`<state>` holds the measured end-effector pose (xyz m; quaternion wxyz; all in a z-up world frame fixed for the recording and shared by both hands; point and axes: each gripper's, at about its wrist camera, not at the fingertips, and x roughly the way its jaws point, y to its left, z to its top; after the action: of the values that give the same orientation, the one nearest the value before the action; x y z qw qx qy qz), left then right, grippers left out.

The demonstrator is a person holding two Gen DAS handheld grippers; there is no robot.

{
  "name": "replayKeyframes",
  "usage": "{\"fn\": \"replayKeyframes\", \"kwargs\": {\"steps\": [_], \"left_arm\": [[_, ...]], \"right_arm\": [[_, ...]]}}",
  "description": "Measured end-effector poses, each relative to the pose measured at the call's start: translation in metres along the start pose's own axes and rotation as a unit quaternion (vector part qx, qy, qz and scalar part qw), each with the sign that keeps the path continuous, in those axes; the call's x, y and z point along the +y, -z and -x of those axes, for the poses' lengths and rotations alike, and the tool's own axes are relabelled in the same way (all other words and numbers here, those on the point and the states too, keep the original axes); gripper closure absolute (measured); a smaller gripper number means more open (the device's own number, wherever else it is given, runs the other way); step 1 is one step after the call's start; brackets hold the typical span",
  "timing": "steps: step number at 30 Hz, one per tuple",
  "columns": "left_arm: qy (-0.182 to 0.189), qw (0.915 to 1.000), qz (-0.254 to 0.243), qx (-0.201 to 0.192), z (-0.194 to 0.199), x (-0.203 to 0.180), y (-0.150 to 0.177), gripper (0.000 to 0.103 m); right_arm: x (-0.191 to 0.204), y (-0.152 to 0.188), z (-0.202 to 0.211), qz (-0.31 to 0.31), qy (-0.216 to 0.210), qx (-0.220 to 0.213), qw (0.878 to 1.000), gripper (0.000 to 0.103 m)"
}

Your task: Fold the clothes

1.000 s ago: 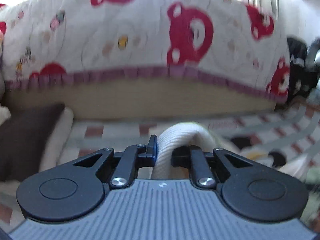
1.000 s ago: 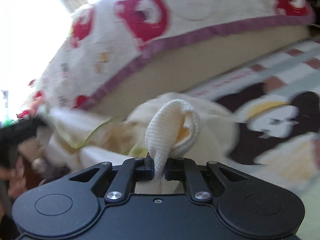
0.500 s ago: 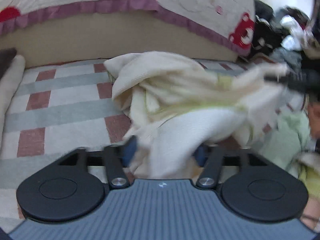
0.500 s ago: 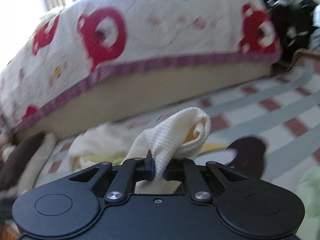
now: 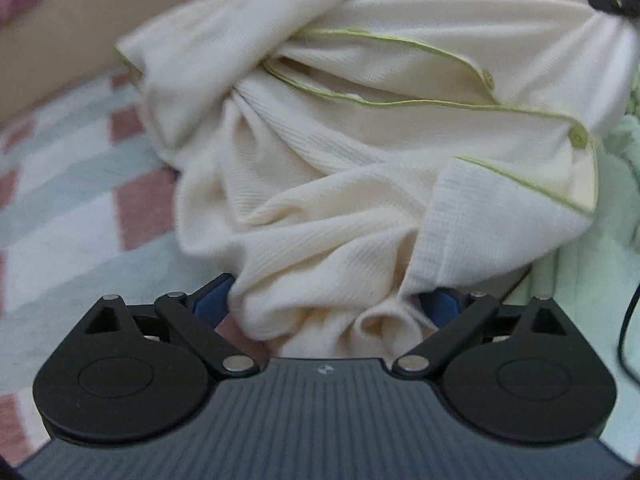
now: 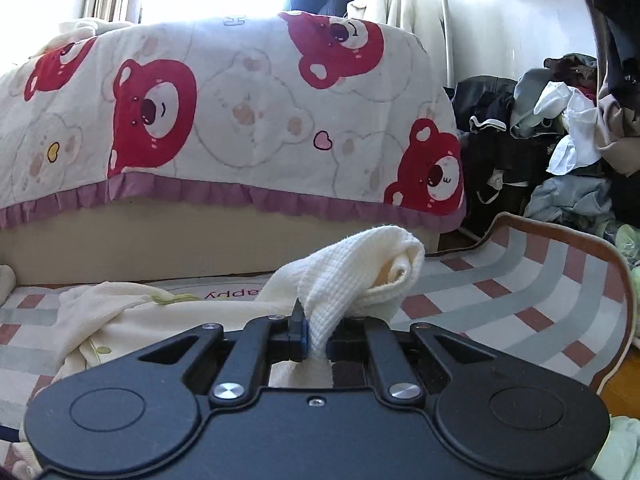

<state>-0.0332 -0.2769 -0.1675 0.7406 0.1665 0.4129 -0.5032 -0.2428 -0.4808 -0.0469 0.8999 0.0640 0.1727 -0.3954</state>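
Both tongs are busy with the same cream knit garment (image 5: 340, 168). At the bottom of the left wrist view, the left gripper (image 5: 326, 306) has its blue-padded fingers spread wide apart, with bunched cloth lying loose between them, not pinched. In the right wrist view, the right gripper (image 6: 316, 338) is clamped tight on a ribbed cuff or hem (image 6: 352, 276) of that garment, which stands up in a little loop above the jaws.

Just beyond the left gripper the garment fills the middle of the frame as a crumpled heap, green piping and two green buttons (image 5: 577, 136) showing at the right, a sleeve twisted across the top. It lies on a striped grey, white and red mat (image 5: 68, 184). No neat crease shows anywhere, so I judge the folding barely begun: the piece has yet to be spread flat, sleeves brought in, and body doubled over.

Only the left view shows the buttoned front and a pale green cloth (image 5: 600, 264) at the right edge. Only the right view shows the room: the rest of the garment at lower left, the mat's brown border (image 6: 592, 244) curving at right, the sofa under a red-bear cover (image 6: 224, 120) across the middle, and a heap of dark and pale clothes (image 6: 560, 128) at far right, presumably waiting their turn.
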Motion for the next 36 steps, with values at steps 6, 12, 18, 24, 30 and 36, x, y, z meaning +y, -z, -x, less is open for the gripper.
{"fn": "replayKeyframes", "kwargs": {"steps": [6, 12, 18, 24, 30, 36], "left_arm": [[-0.017, 0.9997, 0.002, -0.017, 0.012, 0.025, -0.026, 0.083], [-0.179, 0.958, -0.043, -0.219, 0.124, 0.05, -0.126, 0.087], [-0.24, 0.8718, -0.034, -0.426, 0.295, 0.047, -0.207, 0.098], [-0.12, 0.9158, -0.024, -0.383, 0.329, 0.011, -0.142, 0.099], [-0.055, 0.982, 0.023, -0.179, 0.224, 0.016, -0.024, 0.099], [0.004, 0.9959, 0.087, -0.026, 0.161, 0.047, 0.025, 0.1]], "right_arm": [[0.014, 0.017, -0.031, 0.032, -0.056, 0.063, 0.996, 0.094], [0.044, -0.036, -0.079, 0.045, -0.127, 0.034, 0.99, 0.094], [0.045, -0.168, -0.029, -0.034, -0.148, -0.17, 0.974, 0.095], [0.024, -0.147, 0.061, -0.071, -0.114, -0.229, 0.964, 0.094], [-0.015, -0.014, 0.037, -0.123, -0.118, 0.145, 0.975, 0.083], [-0.043, 0.048, -0.005, -0.165, -0.094, 0.347, 0.918, 0.081]]}}
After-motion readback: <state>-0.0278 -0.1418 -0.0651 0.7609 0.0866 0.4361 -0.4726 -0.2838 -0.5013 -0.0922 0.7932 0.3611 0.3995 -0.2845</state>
